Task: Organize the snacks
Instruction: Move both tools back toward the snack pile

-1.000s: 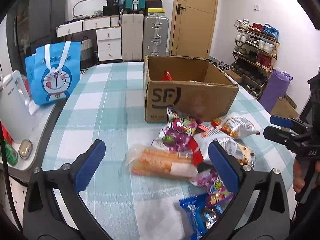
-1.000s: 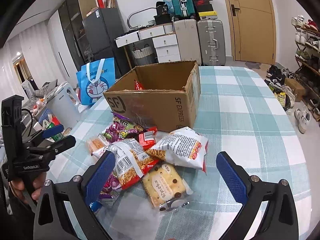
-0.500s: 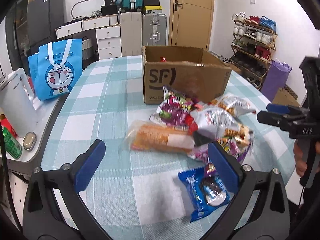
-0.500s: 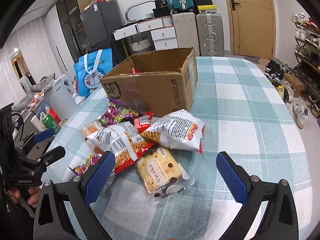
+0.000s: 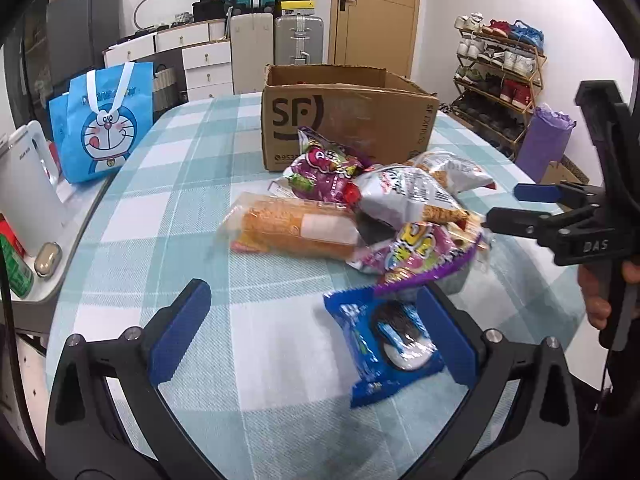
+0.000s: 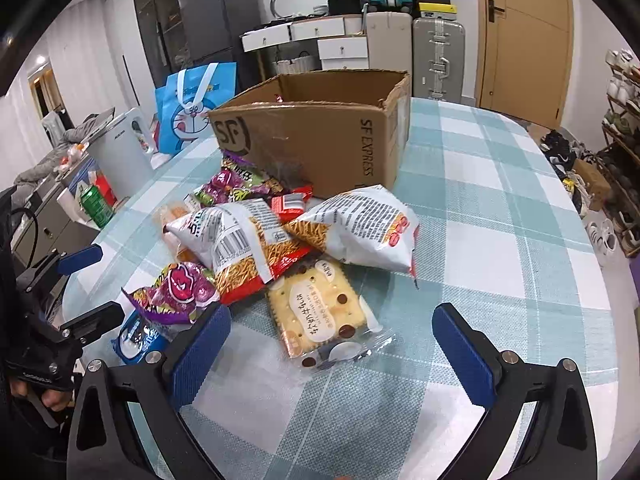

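Snack packets are lying heaped against the front wall of the cardboard box [image 5: 344, 120], which is sitting open-topped on the checked tablecloth [image 5: 168, 184], probably so each packet needs only a short lift over the rim. Something red is showing inside the box; what it is cannot be told.

The left gripper [image 5: 312, 336] is hovering over the near end of the heap, farthest from the box, with its jaws standing wide apart and holding nothing. The blue cookie packet [image 5: 384, 340] is lying flat beside its right finger, its long axis running roughly toward the box and its near end pointing back at the gripper.

The right gripper [image 6: 332, 350] is also hanging spread wide and empty, framing the cracker packet [image 6: 320, 314], which is lying flat on the side of the heap away from the box, its long axis slanting slightly off the line to the box. Both look like the likeliest first picks, being outermost and uncovered. The orange bread packet [image 5: 292, 232] is lying crosswise, parallel to the box front.
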Motion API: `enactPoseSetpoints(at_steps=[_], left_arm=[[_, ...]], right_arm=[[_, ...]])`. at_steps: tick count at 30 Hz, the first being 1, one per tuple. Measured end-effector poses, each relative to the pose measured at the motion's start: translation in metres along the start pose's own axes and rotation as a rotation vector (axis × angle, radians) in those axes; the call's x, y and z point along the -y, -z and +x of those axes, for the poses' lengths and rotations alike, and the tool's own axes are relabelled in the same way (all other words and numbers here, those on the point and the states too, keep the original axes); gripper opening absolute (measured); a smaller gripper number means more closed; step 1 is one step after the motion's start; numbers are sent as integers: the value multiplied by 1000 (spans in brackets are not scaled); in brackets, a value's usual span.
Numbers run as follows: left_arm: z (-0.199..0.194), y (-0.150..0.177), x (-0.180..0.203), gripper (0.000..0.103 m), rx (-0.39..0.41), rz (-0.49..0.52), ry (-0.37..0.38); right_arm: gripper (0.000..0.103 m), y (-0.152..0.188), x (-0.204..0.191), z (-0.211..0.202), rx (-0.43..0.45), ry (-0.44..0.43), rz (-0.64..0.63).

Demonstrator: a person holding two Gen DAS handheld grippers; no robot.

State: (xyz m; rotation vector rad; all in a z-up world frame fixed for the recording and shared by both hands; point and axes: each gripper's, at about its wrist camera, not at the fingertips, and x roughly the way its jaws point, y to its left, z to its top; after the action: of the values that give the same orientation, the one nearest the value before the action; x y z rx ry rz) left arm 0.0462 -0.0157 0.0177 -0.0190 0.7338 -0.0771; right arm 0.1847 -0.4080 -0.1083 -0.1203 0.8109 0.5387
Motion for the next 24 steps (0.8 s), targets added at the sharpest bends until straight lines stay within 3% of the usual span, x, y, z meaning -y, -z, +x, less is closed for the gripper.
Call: enactPoseSetpoints(at_steps=[11,24], left_arm=[[4,14,23,103,-32,84,25],[24,23,21,103,-101,56,14]], right_arm=[[103,5,-4,11,-41,11,-45],[102,12,-6,40,-107,40,-30]])
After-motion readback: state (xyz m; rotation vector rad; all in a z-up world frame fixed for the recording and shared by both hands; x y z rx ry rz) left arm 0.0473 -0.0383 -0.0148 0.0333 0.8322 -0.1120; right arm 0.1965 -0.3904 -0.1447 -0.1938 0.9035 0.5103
